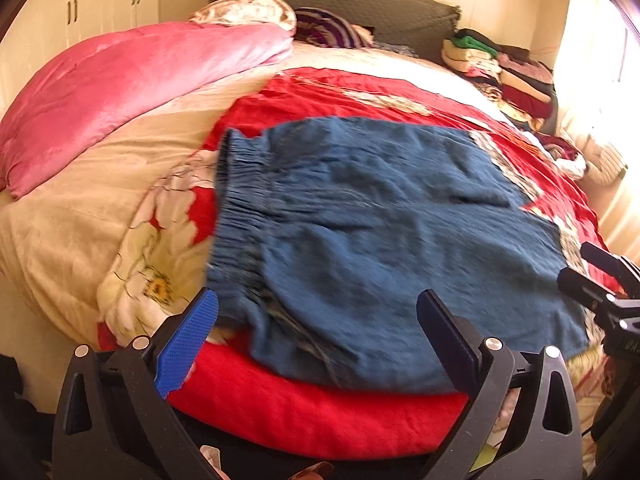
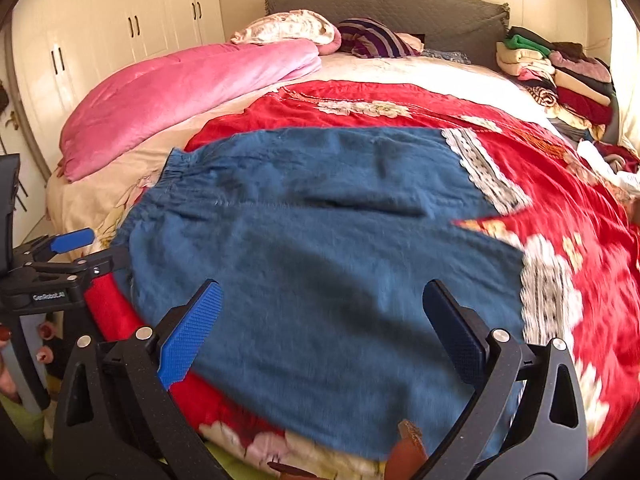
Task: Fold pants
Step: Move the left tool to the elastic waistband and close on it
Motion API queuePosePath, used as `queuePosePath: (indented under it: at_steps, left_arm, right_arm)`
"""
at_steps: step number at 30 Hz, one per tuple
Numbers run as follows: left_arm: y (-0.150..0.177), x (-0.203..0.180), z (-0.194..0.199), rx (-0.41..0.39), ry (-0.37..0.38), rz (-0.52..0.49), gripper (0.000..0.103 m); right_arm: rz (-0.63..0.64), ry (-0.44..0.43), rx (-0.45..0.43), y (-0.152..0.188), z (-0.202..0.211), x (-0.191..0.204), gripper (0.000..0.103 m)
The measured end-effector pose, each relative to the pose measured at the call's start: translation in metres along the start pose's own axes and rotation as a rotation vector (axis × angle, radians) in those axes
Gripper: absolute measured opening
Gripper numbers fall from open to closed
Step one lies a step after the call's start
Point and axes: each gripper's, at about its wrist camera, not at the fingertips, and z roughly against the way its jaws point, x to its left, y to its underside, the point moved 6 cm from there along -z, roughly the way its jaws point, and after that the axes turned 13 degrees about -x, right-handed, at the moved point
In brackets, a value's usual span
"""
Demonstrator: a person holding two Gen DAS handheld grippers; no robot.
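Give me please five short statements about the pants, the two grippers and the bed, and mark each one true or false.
1. The blue pants lie spread on the red floral cover. True.
2. The left gripper is shut on the waistband. False: its fingers stand wide apart and hold nothing.
3. The elastic waistband is at the left end of the pants. True.
4. The right gripper is open. True.
5. The pink quilt lies on top of the pants. False: it lies apart from them, toward the left far side of the bed, near the headboard.
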Motion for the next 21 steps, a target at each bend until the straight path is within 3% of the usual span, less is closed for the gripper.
queuePosePath:
  at_steps: [10,21]
  left_arm:
    - [-0.031,0.048,-0.037,0.02,-0.049,0.07,0.099]
    - [-0.074,0.087,-0.089,0.05,-0.067,0.131,0.099]
  right_arm:
    - [0.002,-0.05,0.01,-0.043,-0.048,0.005,0.095]
    - [0.089,-0.091,0.012,-0.085,-0.106,0.012,0.095]
